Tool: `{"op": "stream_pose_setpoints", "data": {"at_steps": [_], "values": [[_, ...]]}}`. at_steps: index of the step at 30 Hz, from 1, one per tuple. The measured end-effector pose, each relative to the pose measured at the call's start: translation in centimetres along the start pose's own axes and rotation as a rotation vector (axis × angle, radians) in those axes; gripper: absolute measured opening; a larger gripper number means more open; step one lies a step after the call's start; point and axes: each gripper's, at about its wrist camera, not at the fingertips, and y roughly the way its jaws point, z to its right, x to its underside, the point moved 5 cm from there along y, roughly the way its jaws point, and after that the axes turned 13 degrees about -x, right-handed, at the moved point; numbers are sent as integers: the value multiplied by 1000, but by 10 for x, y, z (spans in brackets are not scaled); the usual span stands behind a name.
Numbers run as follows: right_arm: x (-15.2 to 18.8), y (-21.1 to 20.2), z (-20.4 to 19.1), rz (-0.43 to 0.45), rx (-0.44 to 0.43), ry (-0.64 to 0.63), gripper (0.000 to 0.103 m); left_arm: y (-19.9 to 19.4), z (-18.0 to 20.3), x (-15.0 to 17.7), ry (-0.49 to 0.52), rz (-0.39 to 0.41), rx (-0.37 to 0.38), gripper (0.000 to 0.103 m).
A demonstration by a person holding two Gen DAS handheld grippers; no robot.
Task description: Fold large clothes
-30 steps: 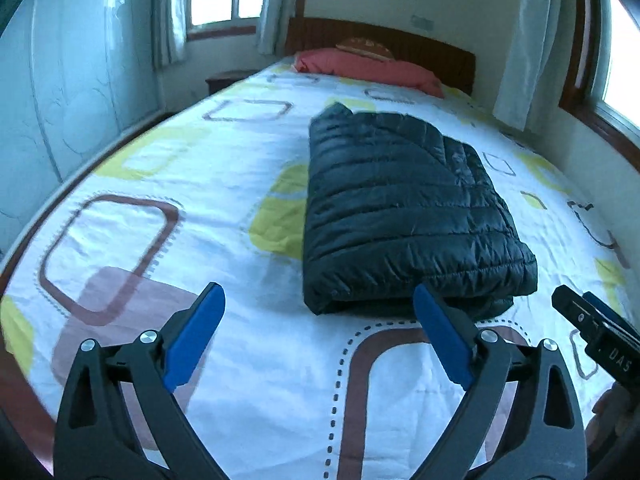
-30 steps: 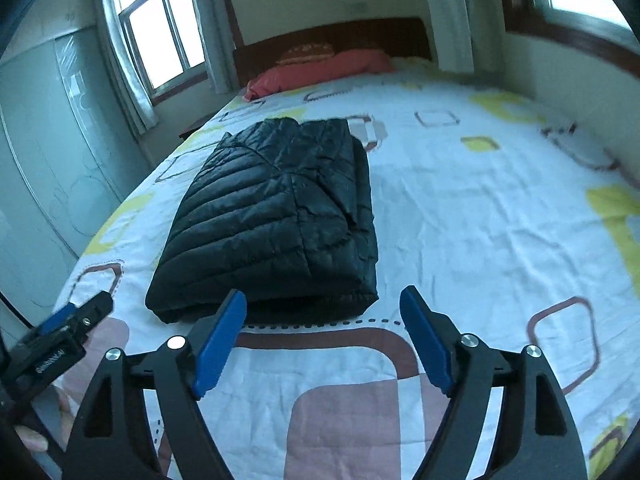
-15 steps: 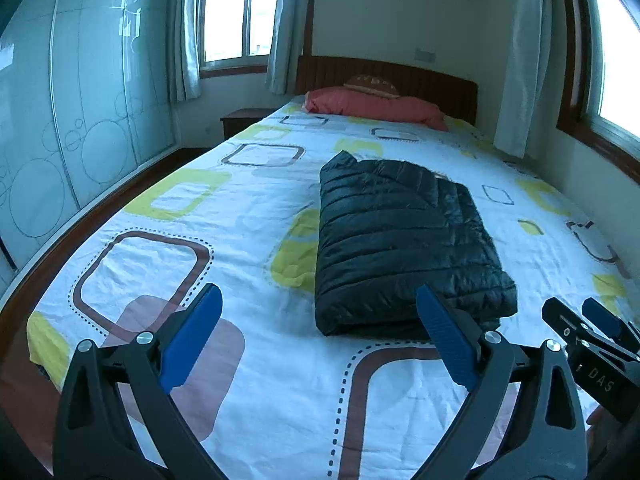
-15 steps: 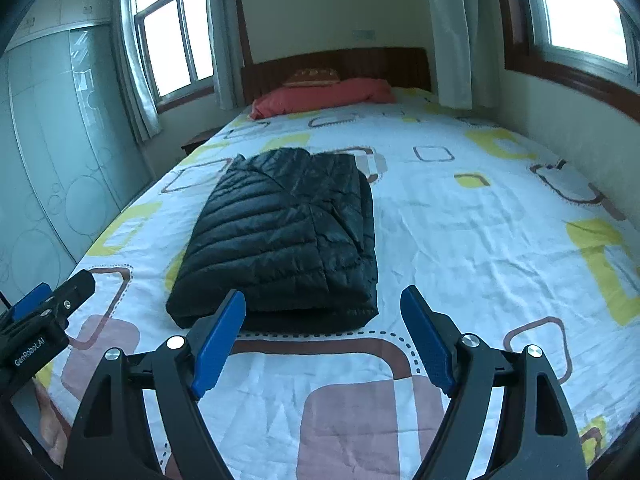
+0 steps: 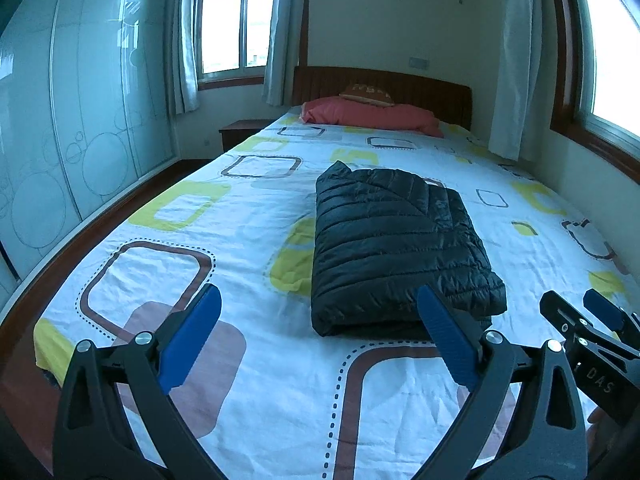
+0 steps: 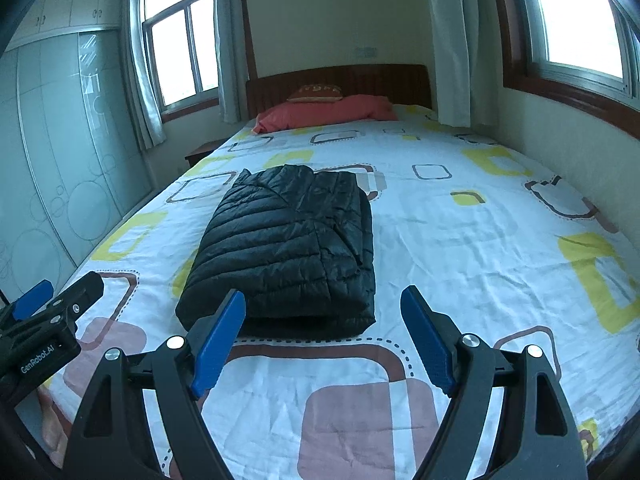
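A black quilted down jacket lies folded into a thick rectangle on the bed; it also shows in the right wrist view. My left gripper is open and empty, held above the foot of the bed, short of the jacket's near edge. My right gripper is open and empty, also back from the jacket's near edge. The right gripper shows at the right edge of the left wrist view, and the left gripper at the left edge of the right wrist view.
The bed sheet is white with brown and yellow squares. A pink pillow lies by the wooden headboard. A glass wardrobe stands left, a nightstand beside the bed, a wall with windows right.
Both grippers have drawn back and up from the folded jacket, so it looks smaller and more of the room shows. Both stay open. The jacket has not moved.
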Motion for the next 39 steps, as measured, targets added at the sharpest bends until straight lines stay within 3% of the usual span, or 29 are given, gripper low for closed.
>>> {"op": "stream_pose_setpoints", "data": {"at_steps": [39], "values": [[3, 4, -1, -10, -3, -9, 79, 8, 2, 11, 6, -25, -6, 99]]}}
